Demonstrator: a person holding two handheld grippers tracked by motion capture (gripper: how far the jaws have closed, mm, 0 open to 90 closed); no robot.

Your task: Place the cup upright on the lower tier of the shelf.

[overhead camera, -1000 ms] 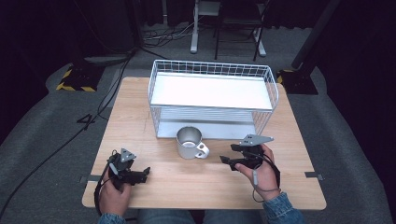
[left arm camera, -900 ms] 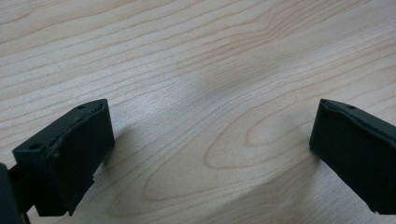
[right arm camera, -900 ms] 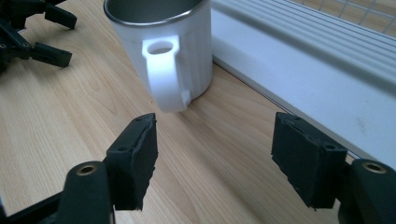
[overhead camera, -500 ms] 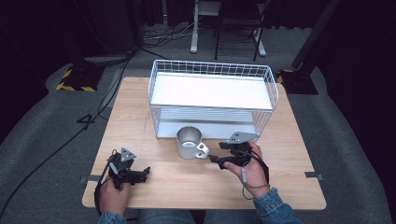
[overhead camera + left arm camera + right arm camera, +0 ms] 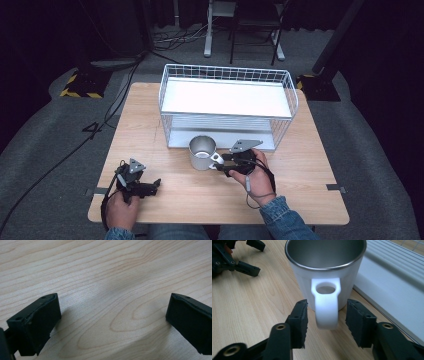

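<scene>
The mug (image 5: 324,270) is standing upright near the middle of the desk (image 5: 310,175), just in front of the wire rack (image 5: 227,97) that occupies the far half. Its handle (image 5: 325,305) is pointing toward the right gripper (image 5: 327,320) and is lying between that gripper's jaws, which are released and standing apart on either side of it, not touching. The handle's long axis is running vertically, across the closing direction. The right hand (image 5: 255,175) is much the nearer. The left gripper (image 5: 112,322) is resting near the desk's front left corner, jaws spread wide over bare wood. The mug is white outside with a steel interior and rim.
</scene>
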